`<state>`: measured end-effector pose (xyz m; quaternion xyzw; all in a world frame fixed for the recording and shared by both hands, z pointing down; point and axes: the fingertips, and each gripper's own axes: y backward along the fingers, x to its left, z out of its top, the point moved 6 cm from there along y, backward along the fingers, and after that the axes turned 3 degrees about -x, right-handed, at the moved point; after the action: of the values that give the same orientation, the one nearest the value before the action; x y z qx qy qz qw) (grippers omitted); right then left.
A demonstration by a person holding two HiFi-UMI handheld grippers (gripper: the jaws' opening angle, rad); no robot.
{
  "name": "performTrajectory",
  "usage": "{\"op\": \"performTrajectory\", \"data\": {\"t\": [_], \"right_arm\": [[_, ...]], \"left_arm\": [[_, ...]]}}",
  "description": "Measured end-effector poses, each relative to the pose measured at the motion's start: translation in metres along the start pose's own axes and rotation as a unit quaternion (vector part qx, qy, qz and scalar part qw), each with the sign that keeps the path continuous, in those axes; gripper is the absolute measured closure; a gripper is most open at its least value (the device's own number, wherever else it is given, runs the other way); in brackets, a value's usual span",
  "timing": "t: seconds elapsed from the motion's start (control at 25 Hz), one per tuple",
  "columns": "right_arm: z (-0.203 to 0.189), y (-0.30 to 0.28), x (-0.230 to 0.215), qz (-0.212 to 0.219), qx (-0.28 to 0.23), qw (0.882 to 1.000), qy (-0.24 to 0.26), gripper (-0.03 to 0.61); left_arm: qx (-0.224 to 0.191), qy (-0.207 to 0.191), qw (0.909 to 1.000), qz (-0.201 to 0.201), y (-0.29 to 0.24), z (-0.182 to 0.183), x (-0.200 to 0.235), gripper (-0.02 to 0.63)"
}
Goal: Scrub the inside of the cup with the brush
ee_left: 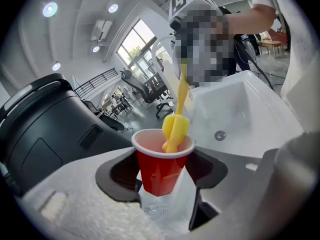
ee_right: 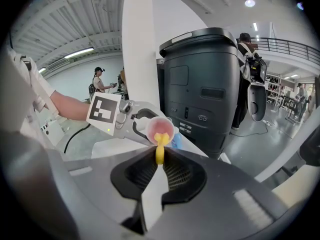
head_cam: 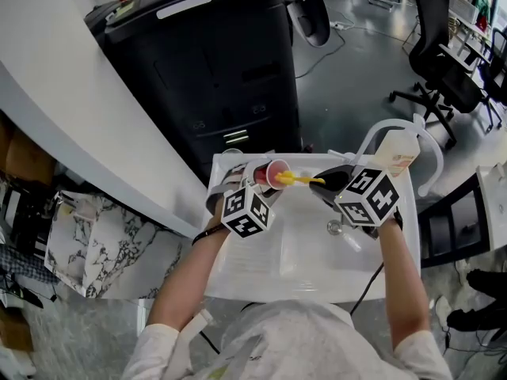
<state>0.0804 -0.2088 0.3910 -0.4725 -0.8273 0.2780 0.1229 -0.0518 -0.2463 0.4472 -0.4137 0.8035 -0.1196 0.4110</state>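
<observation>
Red plastic, thin-walled and light: your cup (ee_left: 161, 166) will likely buckle if squeezed hard, so take it low on the wall. The left gripper (ee_left: 162, 184) does so now, jaws part-spread and pressing its sides. It hangs over the sink (head_cam: 317, 252), at the basin's eleven o'clock. The right gripper (ee_right: 159, 166) has its jaws pinched nearly together on the slim yellow brush (ee_left: 175, 128), which comes in from the cup's three o'clock in the head view. Its soft head sits in the cup's mouth.

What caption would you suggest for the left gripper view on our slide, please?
A red cup held in the left gripper at a white sink, yellow brush dipping into its mouth.
</observation>
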Motion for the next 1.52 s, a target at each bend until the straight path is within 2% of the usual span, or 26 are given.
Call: {"op": "performTrajectory", "data": {"t": [0.44,0.92,1.28,1.52], "right_arm": [[0.012,-0.004,0.019,0.017,0.004,0.999,0.033,0.545],[0.027,-0.003,0.028,0.009,0.000,0.998,0.062,0.545],[0.031,0.000,0.022,0.007,-0.011,0.999,0.053,0.545],[0.031,0.007,0.015,0.002,-0.022,0.999,0.039,0.545]], "left_arm": [[0.009,0.012,0.9999,-0.003,-0.004,-0.006,0.003,0.331],[0.015,0.003,0.9997,-0.020,-0.008,-0.006,-0.004,0.331],[0.018,-0.021,0.9987,-0.044,-0.012,-0.003,-0.020,0.331],[0.013,-0.033,0.9984,-0.043,-0.011,0.002,-0.023,0.331]]}}
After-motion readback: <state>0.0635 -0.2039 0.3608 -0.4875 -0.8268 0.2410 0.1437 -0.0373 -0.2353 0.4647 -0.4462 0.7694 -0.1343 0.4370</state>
